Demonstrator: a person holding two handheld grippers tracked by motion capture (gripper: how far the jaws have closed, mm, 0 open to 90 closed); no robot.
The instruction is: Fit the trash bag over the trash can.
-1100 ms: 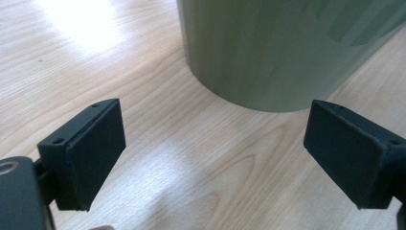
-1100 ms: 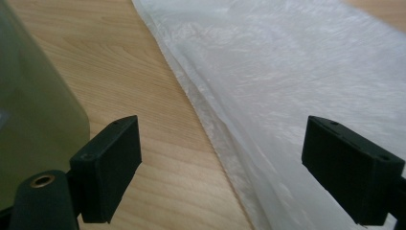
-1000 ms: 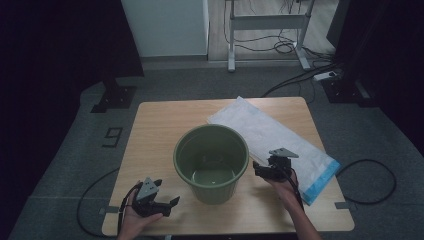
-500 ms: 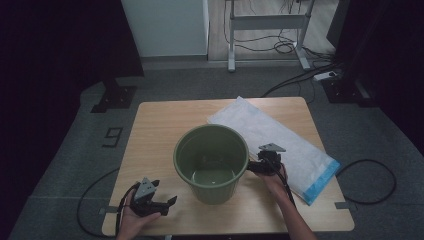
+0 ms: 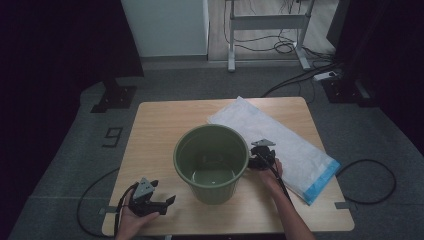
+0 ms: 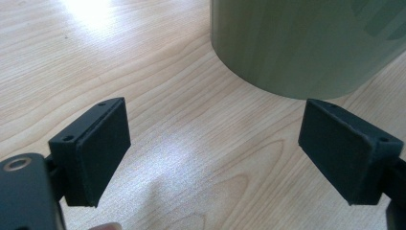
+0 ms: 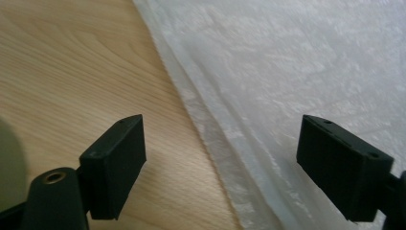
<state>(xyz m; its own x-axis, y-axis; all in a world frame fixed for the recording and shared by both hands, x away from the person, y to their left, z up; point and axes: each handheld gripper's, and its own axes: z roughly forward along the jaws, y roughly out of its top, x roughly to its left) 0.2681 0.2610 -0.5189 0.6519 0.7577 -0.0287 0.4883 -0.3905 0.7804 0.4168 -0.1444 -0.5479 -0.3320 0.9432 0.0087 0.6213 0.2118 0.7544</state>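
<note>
A green bucket (image 5: 211,165) stands upright in the middle of the wooden table (image 5: 155,130), with nothing but its bare bottom showing inside. A white plastic bag with a blue end (image 5: 277,142) lies flat to its right. My right gripper (image 5: 256,161) hovers open beside the bucket's right rim, over the bag's left edge (image 7: 210,134). Near the table's front left edge my left gripper (image 5: 162,204) is open, pointing at the bucket's lower wall (image 6: 297,43). Neither gripper holds anything.
Cables trail off the table's front left and right sides. A dark stand foot (image 5: 114,96) and a grey metal frame (image 5: 265,25) stand on the floor beyond the table. A paper marked 9 (image 5: 113,135) lies on the floor at left.
My right gripper has moved left, from over the bag toward the bucket's right rim. The left gripper has stayed in place.
</note>
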